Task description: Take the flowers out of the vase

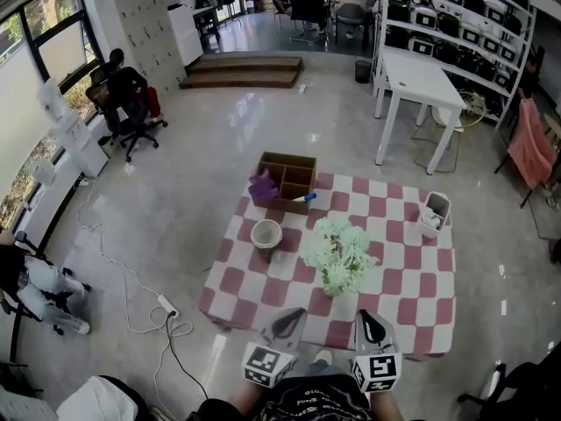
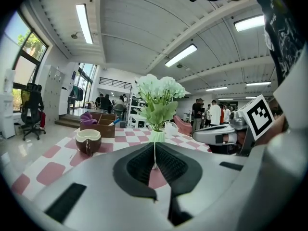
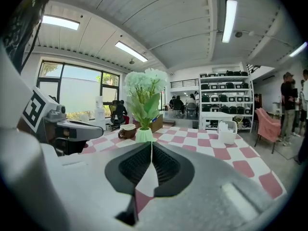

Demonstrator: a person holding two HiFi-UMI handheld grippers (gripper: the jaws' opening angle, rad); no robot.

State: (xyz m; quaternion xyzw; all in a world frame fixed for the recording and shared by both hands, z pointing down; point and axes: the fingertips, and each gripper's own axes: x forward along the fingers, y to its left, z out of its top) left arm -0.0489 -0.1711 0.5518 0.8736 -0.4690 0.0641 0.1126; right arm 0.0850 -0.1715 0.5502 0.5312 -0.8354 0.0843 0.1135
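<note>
Okay, head view: both claws hang over the near edge of the checked table (image 1: 412, 318), left gripper (image 1: 294, 314) and right gripper (image 1: 369, 316) side by side, neither touching anything. The flowers (image 1: 337, 246) stand in the vase (image 1: 332, 286) just ahead, about mid-table and nearer the right gripper. A brown bowl (image 1: 266, 233) sits to the left of the bouquet, a wooden box (image 1: 287, 175) is at the far edge, and a white basket (image 1: 435, 213) is far right. Nothing is pulled out yet.

Left gripper view: the left gripper (image 2: 154, 147) is clenched, pads together, nothing between them. The vase (image 2: 157, 136) is dead ahead with the flowers (image 2: 159, 88) upright in it and the bowl (image 2: 88, 141) to the left. Risk: going in clenched like this would likely butt the vase and tip it; the jaws need to part first.

Right gripper view: the right gripper (image 3: 151, 147) is also clenched and empty. The vase (image 3: 144, 135) and flowers (image 3: 144, 88) are straight ahead.

Risks as I judge them:
- The vase looks small and light under a top-heavy bouquet. Pulling the stems without the other claw bracing it could lift or topple the vase.
- Gripping high on the blooms would crush them or pull loose a few stems only; go for the stems above the rim.
- A sideways tug could sweep the vase into the bowl.
</note>
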